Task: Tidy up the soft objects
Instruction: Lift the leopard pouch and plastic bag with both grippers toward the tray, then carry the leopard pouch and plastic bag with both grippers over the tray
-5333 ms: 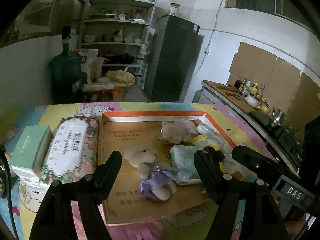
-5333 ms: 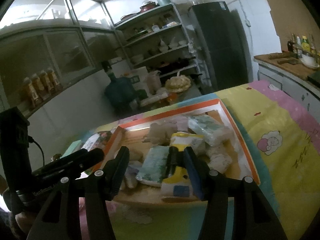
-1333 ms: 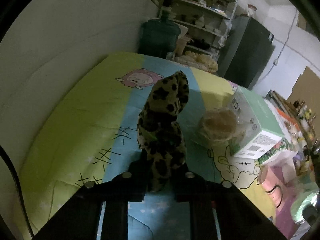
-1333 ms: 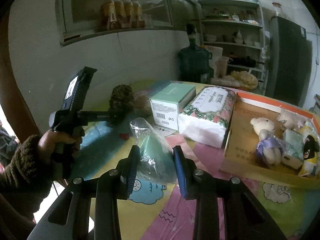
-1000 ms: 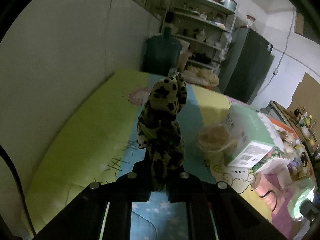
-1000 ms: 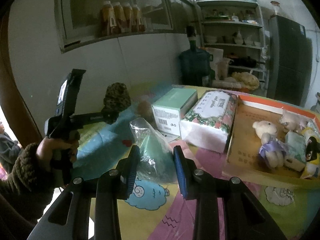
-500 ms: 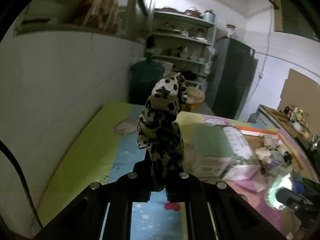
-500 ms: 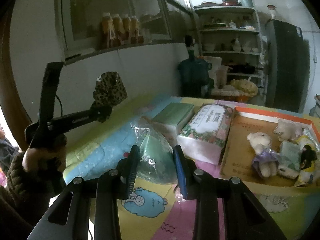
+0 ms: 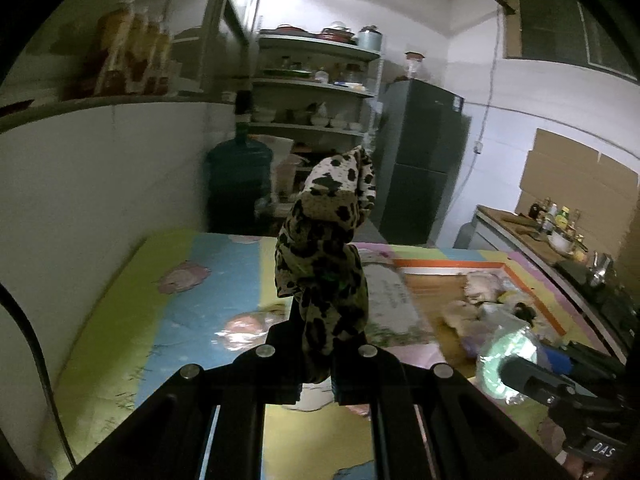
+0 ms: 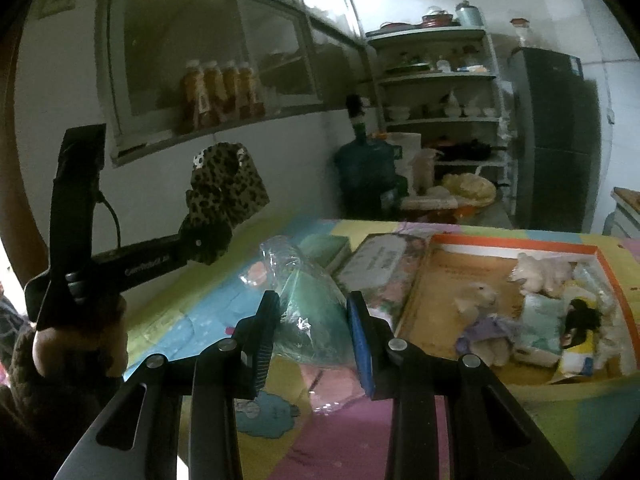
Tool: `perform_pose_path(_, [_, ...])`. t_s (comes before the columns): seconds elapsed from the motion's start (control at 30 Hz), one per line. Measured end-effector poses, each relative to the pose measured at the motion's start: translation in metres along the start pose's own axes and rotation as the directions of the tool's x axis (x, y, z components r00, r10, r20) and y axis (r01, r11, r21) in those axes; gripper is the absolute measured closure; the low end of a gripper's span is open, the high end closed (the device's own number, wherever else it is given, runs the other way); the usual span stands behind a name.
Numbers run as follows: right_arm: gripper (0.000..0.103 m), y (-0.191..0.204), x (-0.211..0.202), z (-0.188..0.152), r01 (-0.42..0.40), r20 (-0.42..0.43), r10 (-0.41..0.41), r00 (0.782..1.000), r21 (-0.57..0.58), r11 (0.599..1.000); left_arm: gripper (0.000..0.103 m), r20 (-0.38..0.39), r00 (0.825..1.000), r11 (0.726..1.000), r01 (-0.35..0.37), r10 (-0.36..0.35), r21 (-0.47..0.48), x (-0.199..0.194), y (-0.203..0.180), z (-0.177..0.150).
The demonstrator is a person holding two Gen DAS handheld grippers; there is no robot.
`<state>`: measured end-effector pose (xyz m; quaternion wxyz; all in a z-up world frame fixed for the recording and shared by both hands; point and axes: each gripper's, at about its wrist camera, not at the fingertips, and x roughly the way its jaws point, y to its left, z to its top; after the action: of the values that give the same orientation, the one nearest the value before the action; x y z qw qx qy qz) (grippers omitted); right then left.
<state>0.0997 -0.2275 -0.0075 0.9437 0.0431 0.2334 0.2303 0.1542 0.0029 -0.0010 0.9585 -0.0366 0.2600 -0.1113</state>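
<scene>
My left gripper has its fingers pinched tight on one leopard-print cloth, which stands up above them, clear of the bench. My right gripper has its fingers clamped on one clear bag with something green inside; the bag's neck sticks up past the tips. From the right wrist view I see my left hand around its handle, in a knitted sleeve.

One orange-rimmed tray sits on the bench to the right. In it I count two pale plush toys, one in a purple dress and one further back, one small dark-haired figure on yellow, and a few pale packets too blurred to number. Just left of the tray lie one floral tissue pack and one green box, touching each other.

The bench wears a cartoon-patterned cloth in yellow, blue and pink. Behind it stand one water jug, one shelf rack of dishes and one dark fridge. Four orange bottles line the window ledge on the left. A counter with bottles runs along the right wall.
</scene>
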Motion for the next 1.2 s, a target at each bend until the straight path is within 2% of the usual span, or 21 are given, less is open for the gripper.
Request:
perform_pose_path(0.63, [0.067,-0.066,-0.037,0.011,0.121,0.070,-0.126,0.990,0.066,0.990,0.093,-0.035,0.989,0.985,0.144,-0.141,0.092,0.034,-0.087,0.016])
perform_pose_path(1.2, [0.067,-0.142,-0.062,0.004,0.242,0.076,-0.256,0.964,0.155,0.958,0.094,-0.122,0.966,0.960,0.242,-0.226,0.138,0.082,-0.163,0.011])
